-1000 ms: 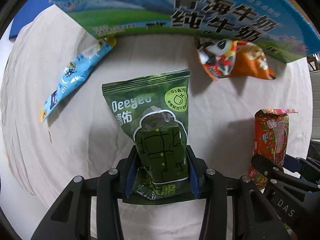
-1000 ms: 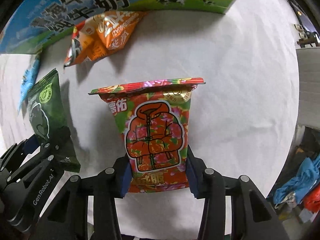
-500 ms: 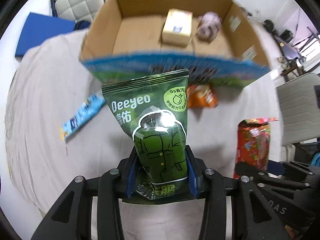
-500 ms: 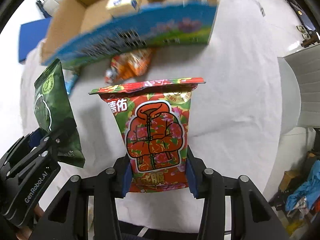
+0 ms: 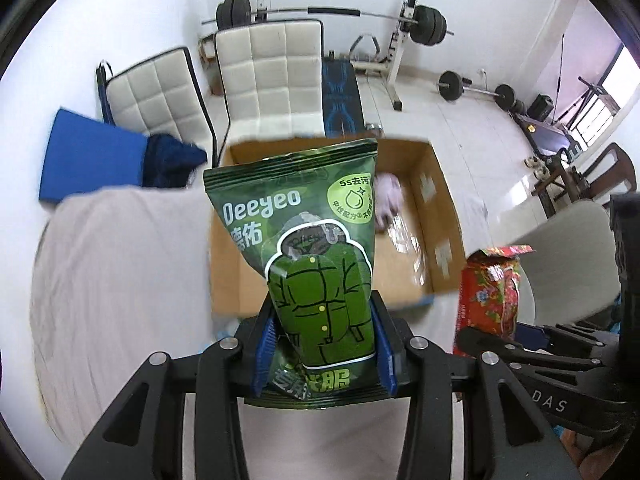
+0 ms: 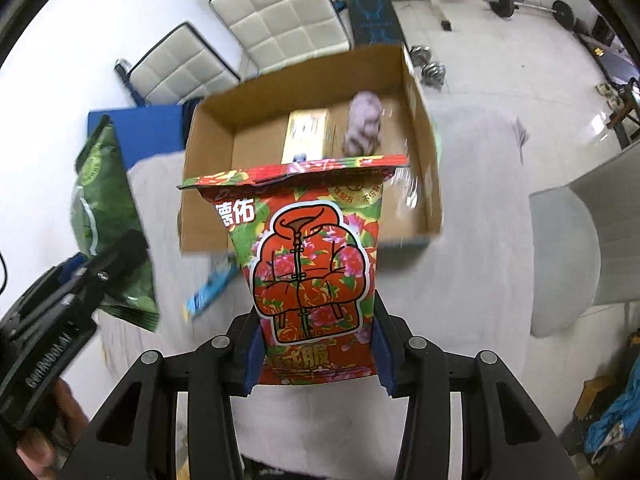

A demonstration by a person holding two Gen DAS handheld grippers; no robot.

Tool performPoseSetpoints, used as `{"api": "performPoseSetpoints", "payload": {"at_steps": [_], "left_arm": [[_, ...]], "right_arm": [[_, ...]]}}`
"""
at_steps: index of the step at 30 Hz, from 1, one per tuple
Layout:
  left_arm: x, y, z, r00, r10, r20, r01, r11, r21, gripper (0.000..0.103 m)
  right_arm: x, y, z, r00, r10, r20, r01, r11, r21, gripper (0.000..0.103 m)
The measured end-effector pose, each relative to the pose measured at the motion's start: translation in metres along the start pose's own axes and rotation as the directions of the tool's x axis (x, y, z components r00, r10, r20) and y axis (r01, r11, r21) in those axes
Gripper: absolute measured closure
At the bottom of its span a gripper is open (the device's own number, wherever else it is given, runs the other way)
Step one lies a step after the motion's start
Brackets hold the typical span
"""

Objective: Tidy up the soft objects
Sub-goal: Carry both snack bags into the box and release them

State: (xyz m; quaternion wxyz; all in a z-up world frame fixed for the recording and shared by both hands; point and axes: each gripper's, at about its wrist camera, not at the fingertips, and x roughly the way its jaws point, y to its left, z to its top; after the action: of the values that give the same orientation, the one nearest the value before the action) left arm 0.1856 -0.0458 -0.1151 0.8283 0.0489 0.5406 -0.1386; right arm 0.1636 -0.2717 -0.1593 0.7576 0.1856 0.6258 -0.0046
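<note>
The left tool [image 5: 323, 354] is clamped on the lower part of a green packet [image 5: 308, 256], its blue-padded fingers [image 5: 265, 346] pressing both sides so the packet stands upright above them, top edge up. The right tool [image 6: 316, 344] grips a red floral packet [image 6: 310, 264] in the same way, closed against its lower sides with the sealed top uppermost. Both packets are held in the air above the table [image 5: 116, 272], which is covered with a pale cloth, and in front of an open cardboard box [image 6: 208, 200] standing on it. Inside the box lie a yellow carton [image 6: 306, 136] and, just beside it toward the right wall, a pale purple soft item [image 6: 364, 128]. In the right wrist view the green packet [image 6: 108, 224] appears at the left, held in the left tool, with a blue sachet [image 6: 210, 290] lying on the cloth between the two packets, near the box's front wall. In the left wrist view the red floral packet [image 5: 490, 288] sits at the right. Two white padded chairs [image 5: 272, 80] stand beyond the table.
</note>
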Motion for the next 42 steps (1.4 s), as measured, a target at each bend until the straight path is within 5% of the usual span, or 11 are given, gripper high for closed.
{"api": "performPoseSetpoints", "payload": {"at_steps": [10,24,33,38,42], "left_arm": [[0.079,0.037,0.080,0.991,0.013,-0.133,-0.017,0.999,-0.032,0.064],[0.231,0.047,0.105,0.926,0.058,-0.372,-0.058,0.998,0.014,0.064],[0.258,0.059,0.116,0.901,0.026,-0.433,-0.044,0.999,-0.030,0.062],[0.247,0.063,0.122,0.909,0.003,-0.417,-0.035,0.997,-0.070,0.059],[0.232,0.062,0.123,0.916,0.023,-0.401,-0.047,0.998,-0.049,0.054]], "right_arm": [[0.096,-0.002,0.069,0.986,-0.134,-0.098,0.139,0.989,0.045,0.056],[0.209,-0.015,0.092,0.936,-0.248,-0.250,0.261,0.965,0.020,0.056],[0.245,-0.005,0.095,0.901,-0.274,-0.336,0.277,0.960,-0.039,0.053],[0.238,0.009,0.096,0.914,-0.274,-0.301,0.274,0.961,-0.043,0.036],[0.228,0.022,0.095,0.923,-0.257,-0.287,0.258,0.965,-0.037,0.034]]}}
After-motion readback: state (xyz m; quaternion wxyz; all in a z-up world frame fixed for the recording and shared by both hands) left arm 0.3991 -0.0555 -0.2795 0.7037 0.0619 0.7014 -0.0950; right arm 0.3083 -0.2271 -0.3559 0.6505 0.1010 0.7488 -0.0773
